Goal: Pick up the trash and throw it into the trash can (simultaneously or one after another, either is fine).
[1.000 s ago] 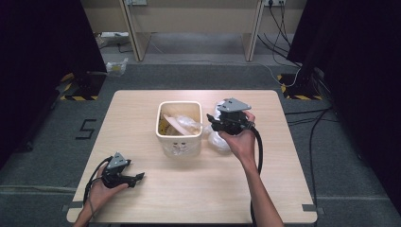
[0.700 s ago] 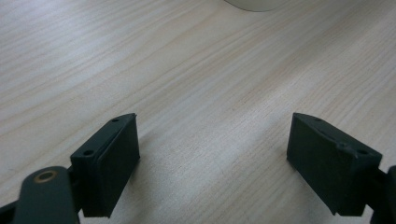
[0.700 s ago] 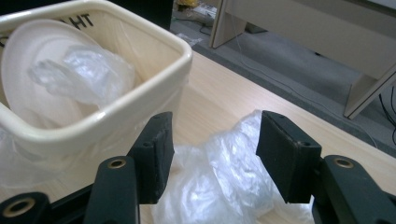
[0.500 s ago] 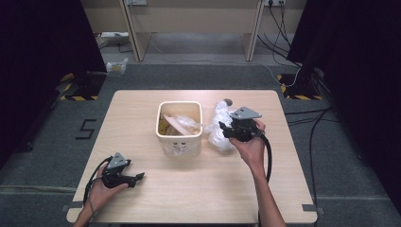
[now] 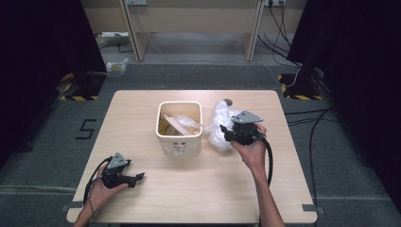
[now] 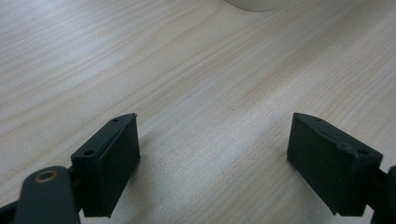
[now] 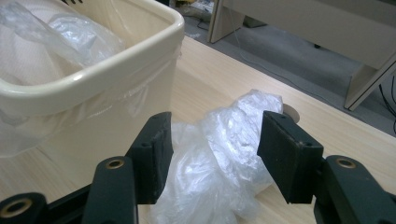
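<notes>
A cream plastic bin (image 5: 179, 142) stands mid-table, with clear wrapping and pale scraps inside. A crumpled clear plastic bag (image 5: 217, 122) lies on the table just right of it. My right gripper (image 5: 226, 135) is low at the bag's right side, pointing toward the bin. In the right gripper view its jaws (image 7: 215, 149) stand apart on either side of the bag (image 7: 243, 116), with the bin wall (image 7: 116, 79) close on the left; I see no squeeze on the plastic. My left gripper (image 5: 138, 178) rests near the front left of the table, open over bare wood (image 6: 215, 158).
A small grey round spot (image 5: 228, 100) sits on the table behind the bag. The light wooden table (image 5: 198, 189) has bare room along its front and left. Cables trail on the floor to the right, and desk legs stand beyond the far edge.
My right gripper has come down from beside the bin's top and shifted right, settling around the bag on the table. The left gripper has stayed where it was.
</notes>
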Action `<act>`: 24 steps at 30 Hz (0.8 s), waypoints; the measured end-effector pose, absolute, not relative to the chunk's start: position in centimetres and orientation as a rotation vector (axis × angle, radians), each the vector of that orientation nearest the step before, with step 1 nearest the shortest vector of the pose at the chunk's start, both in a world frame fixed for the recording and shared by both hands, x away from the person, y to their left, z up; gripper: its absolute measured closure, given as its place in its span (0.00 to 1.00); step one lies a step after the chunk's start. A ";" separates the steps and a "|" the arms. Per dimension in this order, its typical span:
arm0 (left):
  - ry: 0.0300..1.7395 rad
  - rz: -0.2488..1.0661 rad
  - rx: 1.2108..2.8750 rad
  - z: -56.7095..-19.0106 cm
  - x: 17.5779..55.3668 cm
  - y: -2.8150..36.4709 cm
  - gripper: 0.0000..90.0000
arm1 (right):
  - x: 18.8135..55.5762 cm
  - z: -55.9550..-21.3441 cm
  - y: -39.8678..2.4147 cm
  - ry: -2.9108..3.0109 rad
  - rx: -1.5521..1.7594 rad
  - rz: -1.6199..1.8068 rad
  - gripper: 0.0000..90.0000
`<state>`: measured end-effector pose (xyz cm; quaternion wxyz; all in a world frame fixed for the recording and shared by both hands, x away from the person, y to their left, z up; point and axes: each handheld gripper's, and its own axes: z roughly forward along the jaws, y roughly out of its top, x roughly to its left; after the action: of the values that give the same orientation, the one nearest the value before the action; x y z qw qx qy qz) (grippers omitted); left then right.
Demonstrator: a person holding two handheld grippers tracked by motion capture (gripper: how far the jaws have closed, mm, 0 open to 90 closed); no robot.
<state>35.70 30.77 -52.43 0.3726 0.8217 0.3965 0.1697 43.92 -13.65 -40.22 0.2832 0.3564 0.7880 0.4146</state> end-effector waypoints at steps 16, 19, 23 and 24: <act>1.016 0.435 2.106 -52.4 35.7 30.8 0.18 | 44.3 -41.4 -14.2 2.123 0.993 1.089 0.47; 1.016 0.434 2.105 -52.4 35.7 30.8 0.18 | 44.5 -41.7 -14.4 2.124 1.004 1.083 0.47; 1.016 0.434 2.105 -52.4 35.7 30.8 0.18 | 44.6 -42.0 -14.5 2.121 1.017 1.077 0.45; 1.016 0.434 2.105 -52.4 35.7 30.8 0.18 | 44.7 -42.1 -14.5 2.122 1.021 1.072 0.45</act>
<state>35.70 30.77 -52.44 0.3728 0.8216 0.3966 0.1695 44.66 -14.52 -42.06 0.2735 0.3794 0.7889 0.3986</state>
